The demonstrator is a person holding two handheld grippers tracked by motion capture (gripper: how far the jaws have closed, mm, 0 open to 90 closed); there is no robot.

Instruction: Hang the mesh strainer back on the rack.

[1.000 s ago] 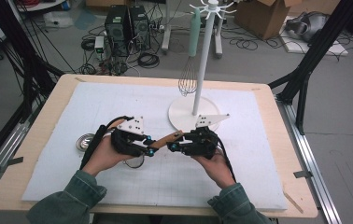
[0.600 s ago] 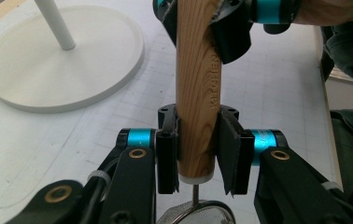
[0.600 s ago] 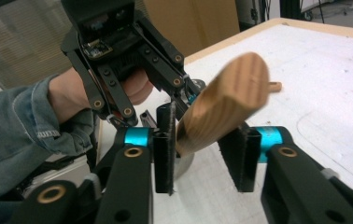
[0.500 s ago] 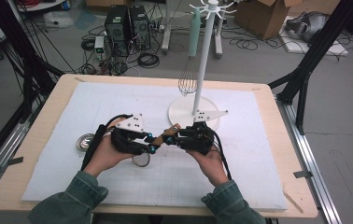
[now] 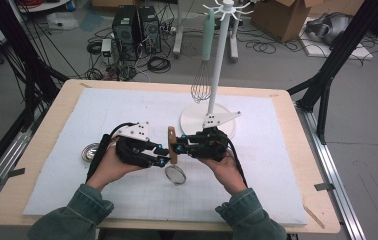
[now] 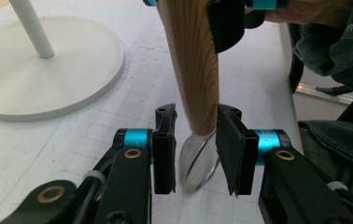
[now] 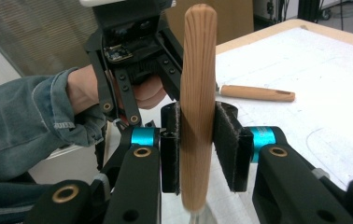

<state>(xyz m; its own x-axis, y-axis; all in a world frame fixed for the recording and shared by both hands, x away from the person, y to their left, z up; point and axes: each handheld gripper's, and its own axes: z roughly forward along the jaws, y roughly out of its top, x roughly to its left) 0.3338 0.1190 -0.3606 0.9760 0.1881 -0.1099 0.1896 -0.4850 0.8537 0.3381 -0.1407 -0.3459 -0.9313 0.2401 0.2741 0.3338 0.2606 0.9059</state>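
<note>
A small metal strainer with a wooden handle [image 5: 172, 144] hangs upright over the white mat, its round head [image 5: 175, 174] lowest. My right gripper [image 5: 178, 145] is shut on the handle [image 7: 197, 93]; its jaws have just been closing on the wood. My left gripper [image 5: 163, 155] faces it from the left. The handle's lower end [image 6: 198, 93] and the strainer ring [image 6: 198, 158] sit between the left gripper's [image 6: 195, 121] jaws, which have just been opening. One pad [image 6: 165, 149] stands a little off the wood.
A white hook stand [image 5: 197, 117] rises behind the hands, with a whisk [image 5: 203, 80] hanging from it. A round metal piece [image 5: 89, 151] lies left of the left hand. Another wooden handle [image 7: 254, 92] rests on the mat. The mat [image 5: 277, 165] is bare at right.
The wooden handle has swung from slanting between the grippers to upright. The right hand has risen a little with it. The left hand has stayed in place.
</note>
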